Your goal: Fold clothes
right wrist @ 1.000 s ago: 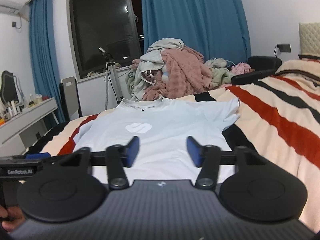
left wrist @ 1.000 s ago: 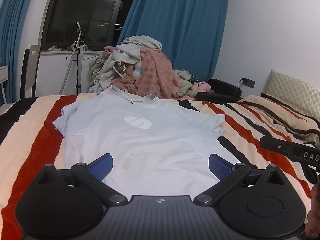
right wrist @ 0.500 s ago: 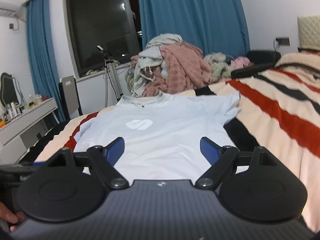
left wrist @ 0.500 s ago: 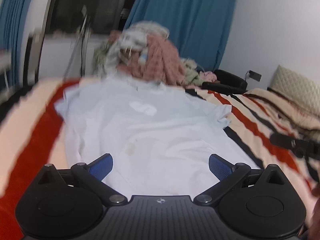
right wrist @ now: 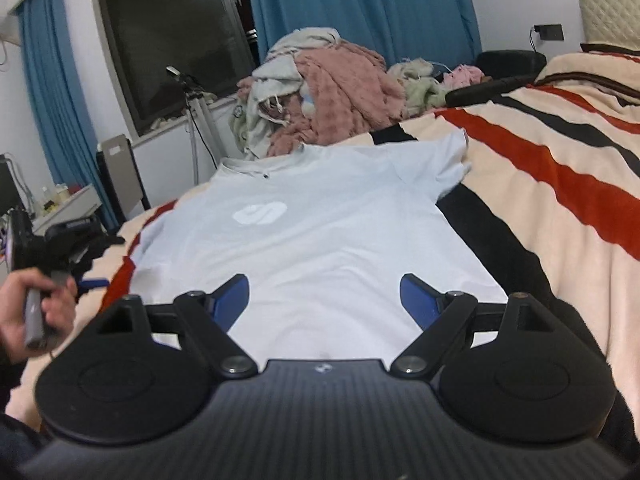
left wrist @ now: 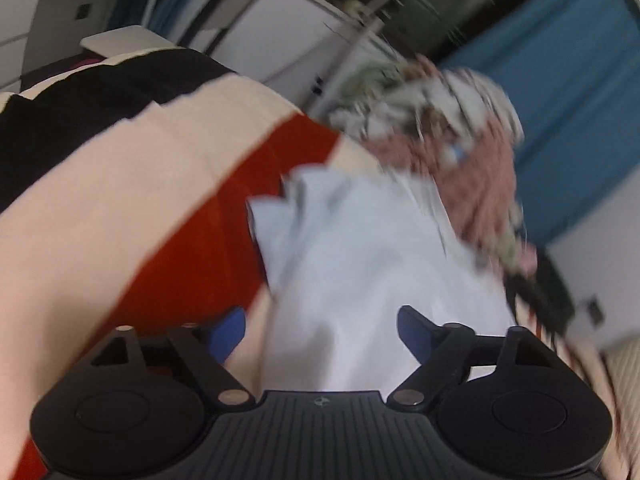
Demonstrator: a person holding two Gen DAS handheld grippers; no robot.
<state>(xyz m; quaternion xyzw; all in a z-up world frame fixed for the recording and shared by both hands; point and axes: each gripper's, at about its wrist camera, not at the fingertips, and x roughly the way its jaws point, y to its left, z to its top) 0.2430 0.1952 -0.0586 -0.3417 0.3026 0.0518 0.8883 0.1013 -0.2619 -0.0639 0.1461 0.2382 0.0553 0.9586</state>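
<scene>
One view only—shirt [right wrist: 304, 240] logo [right wrist: 260, 213] sharp.

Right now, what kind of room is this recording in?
Most likely a bedroom: a bed with a striped blanket and padded headboard, blue curtains beside a dark window, and a laundry pile behind the spread-out T-shirt.

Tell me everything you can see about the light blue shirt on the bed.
The shirt is pale blue, short-sleeved, of thin soft fabric, with a white logo on the chest and a small dark dot at the collar. It lies spread flat, front up, on the striped blanket, collar toward the clothes pile. Both open claws sit near its hem; neither grips it.
</scene>
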